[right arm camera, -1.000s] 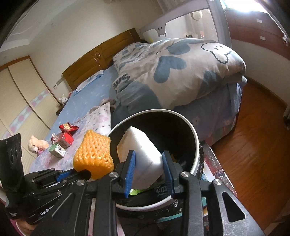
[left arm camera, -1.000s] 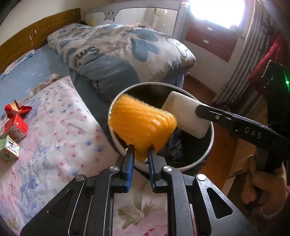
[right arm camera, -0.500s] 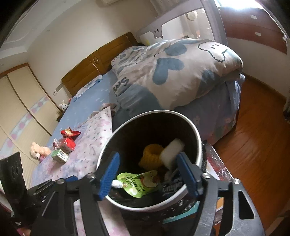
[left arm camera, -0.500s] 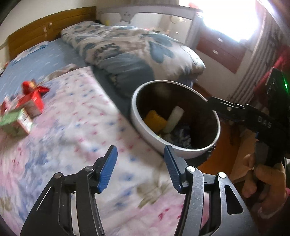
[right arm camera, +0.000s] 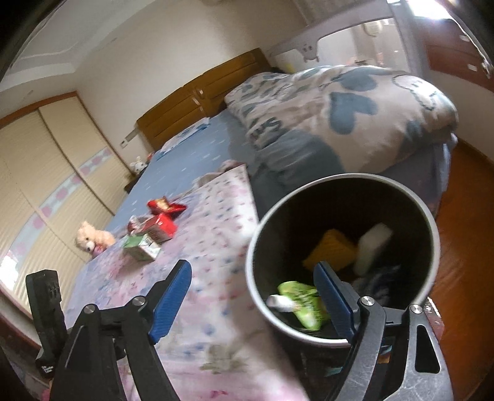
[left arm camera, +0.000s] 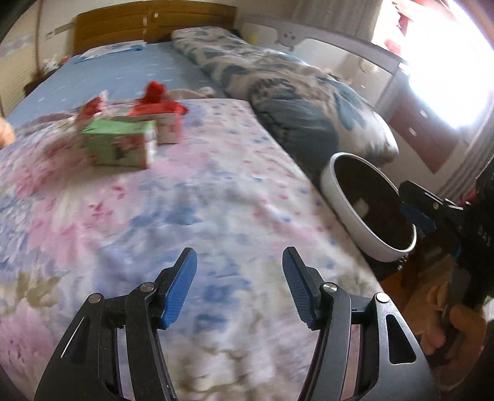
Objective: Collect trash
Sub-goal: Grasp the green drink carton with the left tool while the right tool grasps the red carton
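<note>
A round white-rimmed trash bin (right arm camera: pixel 429 216) stands beside the bed; it also shows in the left wrist view (left arm camera: pixel 345 203). Inside lie an orange foam net (right arm camera: pixel 330 250), a white foam block (right arm camera: pixel 373 243) and a green pouch (right arm camera: pixel 304 300). On the floral bedspread (left arm camera: pixel 191 197) sit a green carton (left arm camera: pixel 119 145), a red-and-white carton (left arm camera: pixel 168 121) and a red wrapper (left arm camera: pixel 154 91); the right wrist view shows the green carton (right arm camera: pixel 142 246), a red carton (right arm camera: pixel 160 226) and a red wrapper (right arm camera: pixel 165 205). My left gripper (left arm camera: pixel 239 287) is open and empty over the bedspread. My right gripper (right arm camera: pixel 253 299) is open and empty at the bin's near rim.
A folded blue-and-white quilt (right arm camera: pixel 339 101) lies on the bed behind the bin. A small plush bear (right arm camera: pixel 89 239) sits at the bed's left edge. A wooden headboard (left arm camera: pixel 154 27) is at the far end. Wood floor (right arm camera: pixel 463 222) lies right of the bin.
Both grippers let go of the orange net and the white block, which now lie in the bin. The left gripper has swung left over the bedspread toward the cartons; the right has shifted left.
</note>
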Demonstrator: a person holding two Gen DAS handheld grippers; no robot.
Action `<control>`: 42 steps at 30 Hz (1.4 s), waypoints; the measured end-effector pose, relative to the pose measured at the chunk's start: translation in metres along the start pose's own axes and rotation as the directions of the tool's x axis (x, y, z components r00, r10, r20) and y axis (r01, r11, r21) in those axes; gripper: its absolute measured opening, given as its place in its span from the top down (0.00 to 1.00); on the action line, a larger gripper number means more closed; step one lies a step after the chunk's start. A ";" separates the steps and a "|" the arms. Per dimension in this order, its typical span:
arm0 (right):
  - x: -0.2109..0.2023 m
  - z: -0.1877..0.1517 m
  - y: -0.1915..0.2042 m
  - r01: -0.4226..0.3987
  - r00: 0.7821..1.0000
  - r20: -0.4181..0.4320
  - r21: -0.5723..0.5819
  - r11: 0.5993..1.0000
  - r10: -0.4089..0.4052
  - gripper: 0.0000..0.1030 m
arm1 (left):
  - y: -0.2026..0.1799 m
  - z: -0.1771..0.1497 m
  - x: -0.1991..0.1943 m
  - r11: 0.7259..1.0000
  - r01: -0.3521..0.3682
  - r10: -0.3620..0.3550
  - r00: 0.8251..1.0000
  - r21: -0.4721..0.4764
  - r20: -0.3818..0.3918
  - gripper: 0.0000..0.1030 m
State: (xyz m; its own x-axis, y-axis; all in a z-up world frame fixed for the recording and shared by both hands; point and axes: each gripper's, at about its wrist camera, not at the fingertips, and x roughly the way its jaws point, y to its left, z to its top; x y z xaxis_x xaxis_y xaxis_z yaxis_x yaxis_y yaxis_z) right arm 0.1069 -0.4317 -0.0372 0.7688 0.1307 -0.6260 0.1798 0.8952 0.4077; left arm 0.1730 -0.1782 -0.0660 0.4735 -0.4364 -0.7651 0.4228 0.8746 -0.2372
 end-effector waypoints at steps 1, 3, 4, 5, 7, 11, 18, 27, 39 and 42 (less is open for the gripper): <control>0.003 -0.001 0.005 -0.008 1.000 -0.005 -0.006 1.000 0.008 0.20 | 0.005 0.000 -0.001 1.000 -0.005 0.005 1.000 -0.009 0.002 0.43; 0.009 -0.002 0.015 -0.024 1.000 -0.017 -0.022 0.999 0.023 0.20 | 0.016 -0.001 -0.004 0.999 -0.017 0.018 1.000 -0.033 0.007 0.42; 0.011 -0.003 0.019 -0.027 0.999 -0.021 -0.028 0.999 0.026 0.20 | 0.022 -0.001 -0.005 0.999 -0.024 0.025 1.000 -0.045 0.009 0.42; 0.014 -0.003 0.023 -0.033 0.999 -0.026 -0.034 0.999 0.032 0.20 | 0.026 -0.001 -0.005 0.998 -0.028 0.029 1.000 -0.052 0.009 0.41; 0.019 -0.004 0.031 -0.044 0.998 -0.034 -0.043 0.998 0.043 0.20 | 0.034 0.000 -0.006 0.997 -0.036 0.036 0.999 -0.073 0.009 0.39; 0.026 -0.004 0.042 -0.065 0.997 -0.048 -0.053 0.996 0.063 0.19 | 0.046 0.005 -0.008 0.994 -0.055 0.058 0.998 -0.093 0.022 0.36; 0.038 0.001 0.053 -0.086 0.995 -0.063 -0.063 0.994 0.082 0.19 | 0.064 0.036 0.011 0.983 -0.129 0.133 0.991 -0.129 0.025 0.33; 0.068 0.023 0.058 -0.128 0.989 -0.084 -0.035 0.991 0.124 0.19 | 0.090 0.089 0.055 0.943 -0.182 0.190 0.982 -0.277 -0.001 0.29; 0.140 0.055 0.072 -0.219 0.952 -0.233 -0.055 0.974 0.200 0.19 | 0.113 0.080 0.065 0.909 -0.259 0.269 0.963 -0.327 -0.015 0.78; 0.160 0.057 0.083 -0.240 0.937 -0.282 -0.083 0.967 0.208 0.19 | 0.125 0.067 0.048 0.922 -0.228 0.229 0.973 -0.313 -0.036 0.93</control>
State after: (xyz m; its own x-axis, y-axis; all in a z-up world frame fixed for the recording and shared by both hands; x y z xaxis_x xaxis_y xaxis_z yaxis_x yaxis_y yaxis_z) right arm 0.2795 -0.3608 -0.0659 0.5842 0.4287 -0.6891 -0.0614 0.8700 0.4892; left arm 0.2999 -0.1042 -0.0924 0.5297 -0.2169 -0.8200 0.0396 0.9720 -0.2315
